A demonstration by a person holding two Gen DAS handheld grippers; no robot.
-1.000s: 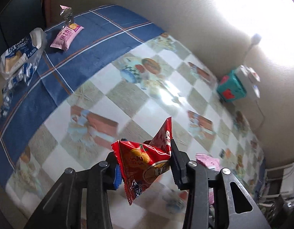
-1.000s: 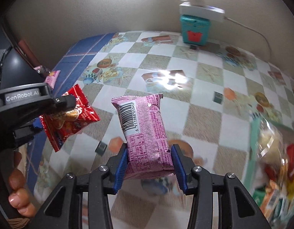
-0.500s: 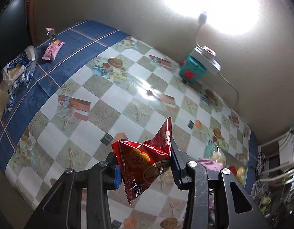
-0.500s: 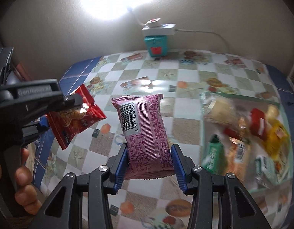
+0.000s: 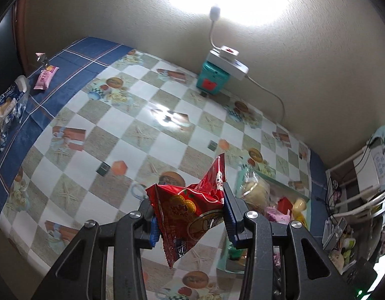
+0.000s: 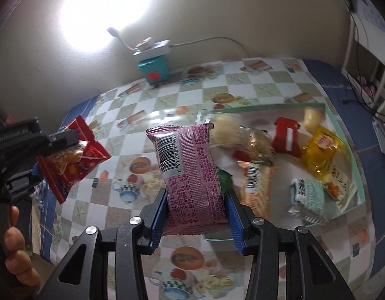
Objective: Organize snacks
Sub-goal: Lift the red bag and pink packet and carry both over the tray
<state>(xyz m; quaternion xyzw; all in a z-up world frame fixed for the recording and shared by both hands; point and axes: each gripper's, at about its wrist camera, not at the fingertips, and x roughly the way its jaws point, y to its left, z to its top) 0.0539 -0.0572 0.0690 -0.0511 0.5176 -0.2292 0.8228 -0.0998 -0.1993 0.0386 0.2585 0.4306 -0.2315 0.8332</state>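
My left gripper (image 5: 191, 218) is shut on a red snack packet (image 5: 190, 210) and holds it above the table; it also shows at the left of the right wrist view (image 6: 72, 150). My right gripper (image 6: 196, 208) is shut on a pink wrapped snack bar (image 6: 190, 175), held above the near-left edge of a clear green-rimmed tray (image 6: 352, 165). The tray holds several snacks, among them a yellow packet (image 6: 319, 150) and a red packet (image 6: 286, 137). The tray shows in the left wrist view (image 5: 244, 175) to the right of the red packet.
A teal box (image 5: 212, 80) with a white power strip (image 5: 229, 61) on top stands by the back wall. A small pink packet (image 5: 45, 78) and a white-blue bag (image 5: 10, 100) lie on the blue cloth edge, far left. White shelving (image 5: 362, 175) stands right of the table.
Both grippers have moved right with their packets held. The tray of snacks now fills the right of the right wrist view and has come nearer in the left wrist view.
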